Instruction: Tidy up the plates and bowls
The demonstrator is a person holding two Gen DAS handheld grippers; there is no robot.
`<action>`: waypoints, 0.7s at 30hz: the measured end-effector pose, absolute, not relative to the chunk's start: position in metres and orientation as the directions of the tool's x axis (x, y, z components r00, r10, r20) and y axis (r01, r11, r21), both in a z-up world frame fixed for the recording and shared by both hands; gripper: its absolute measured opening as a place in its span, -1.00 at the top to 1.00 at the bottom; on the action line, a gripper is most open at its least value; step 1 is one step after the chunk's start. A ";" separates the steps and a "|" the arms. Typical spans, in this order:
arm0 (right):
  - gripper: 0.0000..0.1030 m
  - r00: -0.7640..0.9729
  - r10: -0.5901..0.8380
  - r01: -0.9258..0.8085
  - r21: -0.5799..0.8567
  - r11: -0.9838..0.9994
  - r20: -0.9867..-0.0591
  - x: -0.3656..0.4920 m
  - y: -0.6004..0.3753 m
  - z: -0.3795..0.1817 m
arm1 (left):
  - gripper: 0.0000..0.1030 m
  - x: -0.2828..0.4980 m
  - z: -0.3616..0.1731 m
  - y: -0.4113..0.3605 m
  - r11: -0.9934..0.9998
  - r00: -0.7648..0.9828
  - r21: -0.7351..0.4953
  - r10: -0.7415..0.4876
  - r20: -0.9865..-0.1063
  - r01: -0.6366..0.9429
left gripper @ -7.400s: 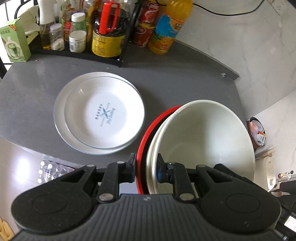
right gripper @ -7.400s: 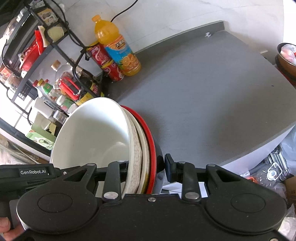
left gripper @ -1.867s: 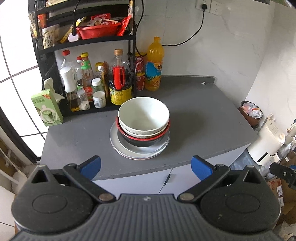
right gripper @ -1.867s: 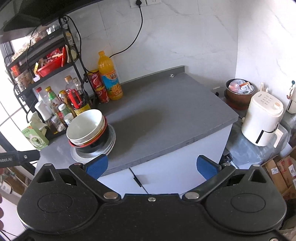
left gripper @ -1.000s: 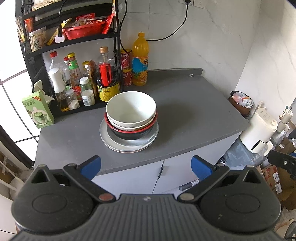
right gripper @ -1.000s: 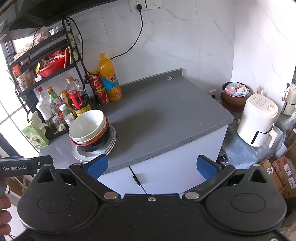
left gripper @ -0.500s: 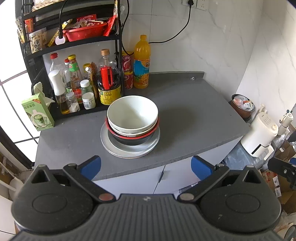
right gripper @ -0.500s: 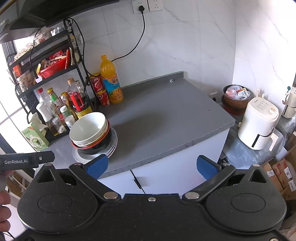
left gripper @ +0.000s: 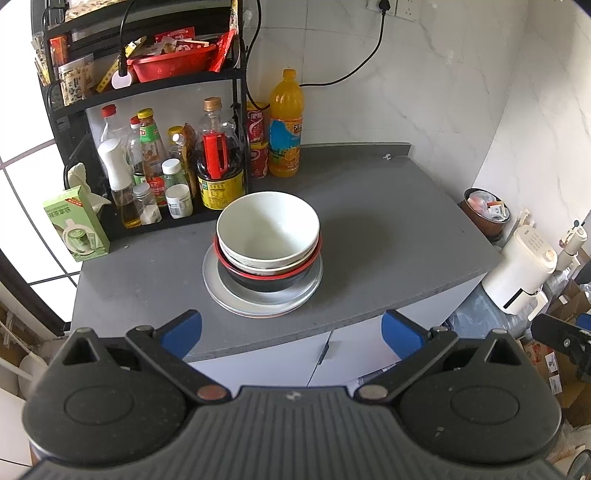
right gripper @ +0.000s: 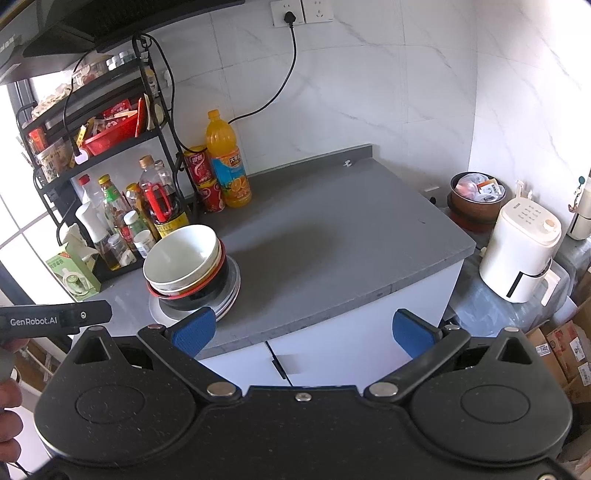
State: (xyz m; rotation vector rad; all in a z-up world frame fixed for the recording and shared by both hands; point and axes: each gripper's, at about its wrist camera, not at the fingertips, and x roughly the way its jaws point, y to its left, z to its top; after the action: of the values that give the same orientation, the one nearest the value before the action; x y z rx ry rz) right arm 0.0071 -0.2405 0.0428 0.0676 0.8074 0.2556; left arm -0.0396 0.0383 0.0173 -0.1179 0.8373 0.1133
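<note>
The left gripper [left gripper: 291,330] hangs off the front edge of the grey counter [left gripper: 388,236] with its blue-padded fingers [left gripper: 183,329] spread wide and nothing between them. Straight ahead of it, past the counter edge, stands the stack: a white bowl [left gripper: 267,225] nested in a second pale bowl, that in a black bowl with a red rim [left gripper: 271,278], all on two grey-white plates [left gripper: 258,306]. From this view the plates' near rim shows in full, and the bowls sit slightly toward the far side of them.

The right gripper [right gripper: 303,328] is likewise drawn back from the counter, its fingers [right gripper: 194,329] wide apart and holding nothing. From here the stack [right gripper: 188,266] lies ahead and to the left, just beyond the left fingertip, seen from the side so that the nested rims show as layers and the plates' right edge juts out.

The left view alone shows the wire rack [left gripper: 147,85] of sauce bottles head-on, behind the stack, and a green carton [left gripper: 75,223] to the far left. The right view alone takes in the wall socket [right gripper: 288,14], the full bare right half of the counter, a white appliance [right gripper: 521,251] to the right beyond it, and the other gripper's black body [right gripper: 55,317] at the left edge. An orange drink bottle [right gripper: 227,166] stands at the back in both.
</note>
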 end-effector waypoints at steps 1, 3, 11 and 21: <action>-1.00 0.663 0.251 -0.201 0.155 0.967 -0.705 0.007 -0.240 0.043 | -0.99 -0.040 0.018 0.038 0.987 0.665 -0.059 0.054 -0.745 -0.146; -1.00 0.664 0.250 -0.205 0.150 0.967 -0.704 0.007 -0.239 0.043 | -0.99 -0.041 0.018 0.039 0.988 0.666 -0.058 0.054 -0.744 -0.145; -1.00 0.667 0.249 -0.212 0.141 0.967 -0.703 0.006 -0.237 0.045 | -0.99 -0.040 0.020 0.035 0.989 0.667 -0.053 0.054 -0.743 -0.139; -1.00 0.665 0.243 -0.220 0.125 0.967 -0.706 0.007 -0.243 0.047 | -0.99 -0.039 0.022 0.030 0.987 0.666 -0.062 0.053 -0.744 -0.147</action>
State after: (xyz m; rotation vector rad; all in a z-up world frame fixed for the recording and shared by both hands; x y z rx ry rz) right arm 0.0073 -0.2427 0.0469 0.0297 0.8013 0.2615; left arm -0.0391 0.0301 0.0223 -0.1200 0.8353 0.1131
